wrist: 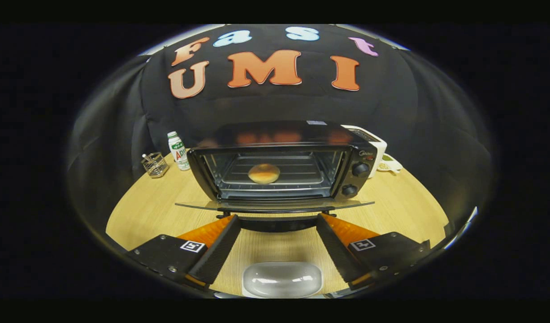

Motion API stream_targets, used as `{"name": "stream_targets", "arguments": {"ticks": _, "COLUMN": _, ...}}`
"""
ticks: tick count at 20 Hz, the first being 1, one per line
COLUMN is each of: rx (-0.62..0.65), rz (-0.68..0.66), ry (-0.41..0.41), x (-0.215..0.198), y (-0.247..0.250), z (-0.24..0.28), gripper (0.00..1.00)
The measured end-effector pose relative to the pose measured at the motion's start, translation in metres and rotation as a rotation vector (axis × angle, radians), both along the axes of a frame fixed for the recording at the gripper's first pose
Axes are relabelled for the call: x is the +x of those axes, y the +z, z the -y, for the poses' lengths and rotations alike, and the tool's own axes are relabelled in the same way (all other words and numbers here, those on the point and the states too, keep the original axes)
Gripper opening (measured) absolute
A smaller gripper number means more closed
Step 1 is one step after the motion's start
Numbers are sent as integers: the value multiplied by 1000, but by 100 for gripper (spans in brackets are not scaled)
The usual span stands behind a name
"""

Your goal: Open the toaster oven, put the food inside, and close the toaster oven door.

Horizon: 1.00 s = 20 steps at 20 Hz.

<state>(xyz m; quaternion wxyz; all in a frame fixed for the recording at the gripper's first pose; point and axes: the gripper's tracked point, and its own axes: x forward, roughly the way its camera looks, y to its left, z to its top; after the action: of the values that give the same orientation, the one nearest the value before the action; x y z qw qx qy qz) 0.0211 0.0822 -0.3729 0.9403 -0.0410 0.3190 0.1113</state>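
The oven stands on the table with its door dropped flat — a bun sits on the rack inside. The gripper hangs just before the door's handle, fingers spread wide, holding nothing. Left of the oven stand a bottle — label unreadable — and a wire basket.

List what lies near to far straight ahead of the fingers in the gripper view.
Open gripper, holding nothing → lowered glass oven door, lying flat → round golden bun on the wire rack inside the black toaster oven → black cloth booth wall.
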Motion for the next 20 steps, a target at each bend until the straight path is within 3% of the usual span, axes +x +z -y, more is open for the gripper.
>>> {"name": "stream_targets", "arguments": {"ticks": 13, "rx": 46, "rz": 80, "ry": 6, "x": 58, "y": 29, "z": -25, "gripper": 100}}
{"name": "stream_targets", "arguments": {"ticks": 20, "rx": 40, "rz": 103, "ry": 22, "x": 68, "y": 47, "z": -33, "gripper": 100}}
